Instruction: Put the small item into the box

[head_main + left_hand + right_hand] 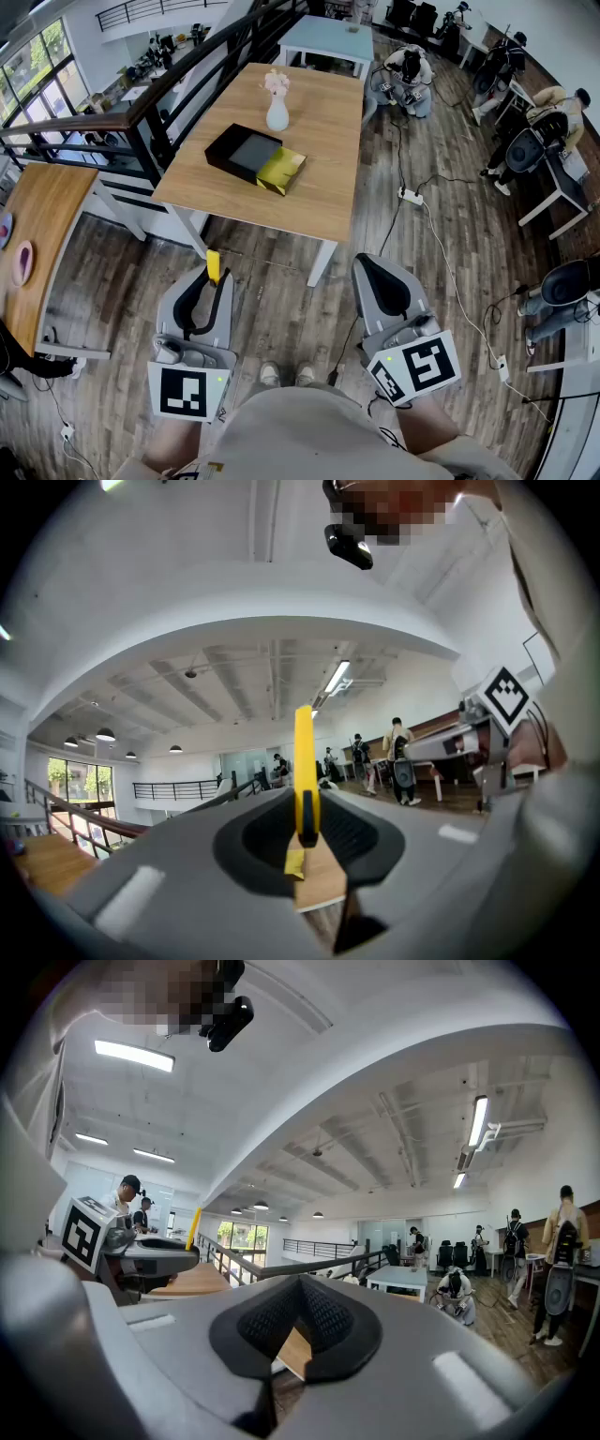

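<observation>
A black box (242,152) with a yellow flap (281,171) lies on the wooden table (323,192) ahead of me. My left gripper (212,275) hangs low over the floor, short of the table. It is shut on a thin yellow strip (213,265) that stands up out of its jaws. In the left gripper view the strip (305,766) is pinched between the pads, left gripper (306,834). My right gripper (368,266) is level with it to the right, shut with nothing in it, right gripper (298,1290).
A white vase (277,113) with flowers stands behind the box. A black railing (141,117) runs along the table's left side. A cable and power strip (410,196) lie on the floor to the right. People sit and stand at the far right desks.
</observation>
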`<control>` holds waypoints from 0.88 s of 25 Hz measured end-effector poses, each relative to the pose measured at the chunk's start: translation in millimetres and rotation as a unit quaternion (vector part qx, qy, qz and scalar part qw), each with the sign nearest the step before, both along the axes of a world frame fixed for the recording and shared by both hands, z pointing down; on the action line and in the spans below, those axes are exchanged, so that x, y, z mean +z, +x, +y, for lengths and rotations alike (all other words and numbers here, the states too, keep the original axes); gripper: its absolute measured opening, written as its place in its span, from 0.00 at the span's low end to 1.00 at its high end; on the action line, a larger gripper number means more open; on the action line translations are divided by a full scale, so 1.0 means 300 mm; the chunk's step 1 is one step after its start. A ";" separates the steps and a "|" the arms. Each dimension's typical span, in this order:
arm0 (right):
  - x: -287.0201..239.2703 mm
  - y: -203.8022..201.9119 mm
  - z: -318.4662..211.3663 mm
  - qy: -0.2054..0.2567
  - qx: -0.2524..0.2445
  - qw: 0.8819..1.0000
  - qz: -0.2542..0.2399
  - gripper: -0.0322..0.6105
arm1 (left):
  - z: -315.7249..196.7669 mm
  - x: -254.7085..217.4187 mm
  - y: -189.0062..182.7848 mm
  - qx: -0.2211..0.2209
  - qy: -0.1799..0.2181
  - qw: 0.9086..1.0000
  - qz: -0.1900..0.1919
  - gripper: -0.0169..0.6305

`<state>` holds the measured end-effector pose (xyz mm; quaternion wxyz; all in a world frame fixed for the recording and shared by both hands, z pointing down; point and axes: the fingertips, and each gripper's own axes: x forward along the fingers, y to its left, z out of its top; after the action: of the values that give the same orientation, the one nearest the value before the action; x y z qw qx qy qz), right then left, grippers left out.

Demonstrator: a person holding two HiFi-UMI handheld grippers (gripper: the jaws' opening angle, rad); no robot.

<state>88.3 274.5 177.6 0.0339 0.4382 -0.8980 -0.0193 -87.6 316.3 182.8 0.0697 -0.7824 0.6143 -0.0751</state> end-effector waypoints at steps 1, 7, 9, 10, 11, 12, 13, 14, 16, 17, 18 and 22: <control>-0.002 0.002 -0.002 0.000 -0.001 1.000 -0.001 0.05 | -0.003 -0.001 0.004 0.001 -0.001 1.000 0.003 0.14; 0.001 0.007 -0.016 -0.005 -0.002 1.000 0.002 0.05 | -0.010 -0.011 0.016 0.002 -0.003 1.000 0.015 0.14; 0.007 0.015 -0.016 -0.007 -0.003 1.000 -0.001 0.05 | -0.008 -0.006 0.023 0.000 -0.004 1.000 0.013 0.14; 0.009 0.019 -0.015 -0.008 -0.004 1.000 -0.003 0.05 | -0.007 -0.003 0.027 -0.001 -0.005 1.000 0.013 0.14; 0.010 0.022 -0.013 -0.008 -0.006 1.000 -0.003 0.05 | -0.006 0.000 0.033 -0.002 -0.006 1.000 0.012 0.14; 0.012 0.024 -0.012 -0.009 -0.008 1.000 -0.004 0.05 | -0.006 0.002 0.038 -0.002 -0.007 1.000 0.010 0.14; 0.014 0.026 -0.012 -0.010 -0.011 1.000 -0.004 0.05 | -0.006 0.004 0.043 -0.003 -0.008 1.000 0.008 0.14; 0.015 0.027 -0.012 -0.011 -0.013 1.000 -0.004 0.05 | -0.007 0.005 0.048 -0.004 -0.009 1.000 0.006 0.14; 0.016 0.033 -0.013 -0.012 -0.015 1.000 -0.006 0.05 | -0.008 0.007 0.057 -0.006 -0.011 1.000 0.004 0.14; 0.016 0.036 -0.013 -0.011 -0.015 1.000 -0.007 0.05 | -0.007 0.008 0.062 -0.007 -0.012 1.000 0.005 0.14; 0.017 0.040 -0.013 -0.010 -0.016 1.000 -0.007 0.05 | -0.006 0.009 0.066 -0.008 -0.013 1.000 0.005 0.14; 0.031 0.056 -0.015 -0.012 -0.021 1.000 -0.006 0.05 | -0.002 0.019 0.087 -0.012 -0.016 1.000 0.006 0.14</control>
<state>105.1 270.1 186.9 0.0333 0.4190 -0.9073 -0.0065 -61.5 315.7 188.4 0.0525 -0.7763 0.6228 -0.0814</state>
